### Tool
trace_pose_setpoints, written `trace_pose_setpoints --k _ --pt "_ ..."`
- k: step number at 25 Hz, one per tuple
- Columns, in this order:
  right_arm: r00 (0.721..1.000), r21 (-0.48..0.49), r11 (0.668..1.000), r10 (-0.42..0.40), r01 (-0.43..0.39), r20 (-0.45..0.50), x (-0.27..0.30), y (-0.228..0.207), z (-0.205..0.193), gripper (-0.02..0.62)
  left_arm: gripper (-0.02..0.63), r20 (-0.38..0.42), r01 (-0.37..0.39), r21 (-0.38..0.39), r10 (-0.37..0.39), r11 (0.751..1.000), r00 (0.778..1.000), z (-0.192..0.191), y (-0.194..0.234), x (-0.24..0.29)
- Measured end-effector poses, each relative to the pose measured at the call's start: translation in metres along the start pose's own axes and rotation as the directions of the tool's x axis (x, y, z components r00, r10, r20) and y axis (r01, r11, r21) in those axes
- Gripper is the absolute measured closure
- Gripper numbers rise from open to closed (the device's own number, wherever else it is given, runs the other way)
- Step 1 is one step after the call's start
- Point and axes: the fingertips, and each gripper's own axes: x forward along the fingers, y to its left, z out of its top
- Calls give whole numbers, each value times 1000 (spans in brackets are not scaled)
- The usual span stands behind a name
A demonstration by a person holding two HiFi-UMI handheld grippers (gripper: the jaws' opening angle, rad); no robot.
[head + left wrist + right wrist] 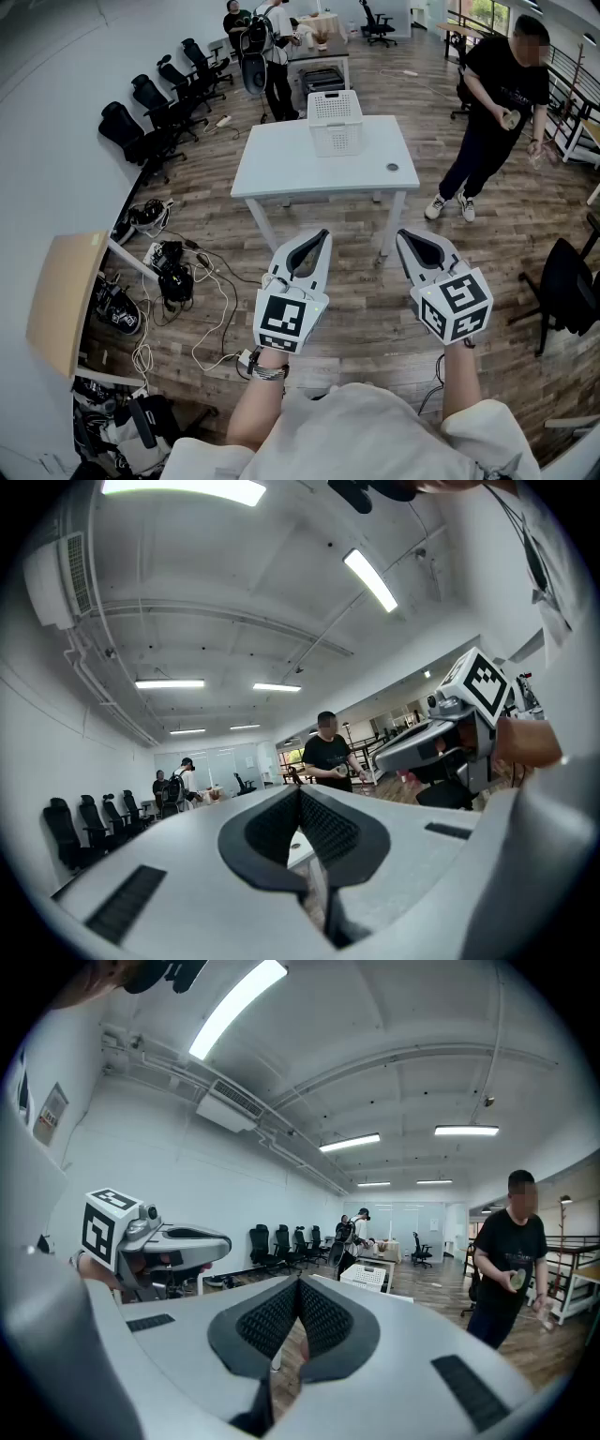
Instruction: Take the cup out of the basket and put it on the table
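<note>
low and left of centre, the grey left claw (322,236) is clenched on nothing. top centre, a white perforated plastic basket (335,122) stands on the white rectangular surface (281,159); the cup can't be made out. the grey right claw (405,236) is clenched too, empty. upper right stands a person (497,103) in black.

table (281,164) white | basket (335,122) white, hole-dotted | floor (366,314) brown planks | chairs (127,124), upper left, black | left gripper (323,234), right gripper (401,234) pale grey, black-and-white square pattern
</note>
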Motion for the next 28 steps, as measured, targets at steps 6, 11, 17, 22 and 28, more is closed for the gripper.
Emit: trace_pose_setpoints --k 6,11,17,22,28 --pt "1000 0 1000 -8 8 -5 -1 -4 -4 580 603 -6 -8 2 8 1000 1000 -3 -3 2" --pt "1000 16 1000 1 -1 16 -2 -8 0 578 603 -7 -12 1 12 1000 1000 -2 -3 7" --pt "999 32 999 6 -8 48 -6 -22 2 578 603 -20 -26 3 26 1000 999 -2 -9 18" --pt "997 32 999 39 -41 67 -9 -35 -3 578 603 -27 -52 -2 52 999 998 -8 -18 29" --pt "994 34 995 90 -92 69 5 -48 -6 578 603 -39 -62 -4 62 998 997 -16 -20 52"
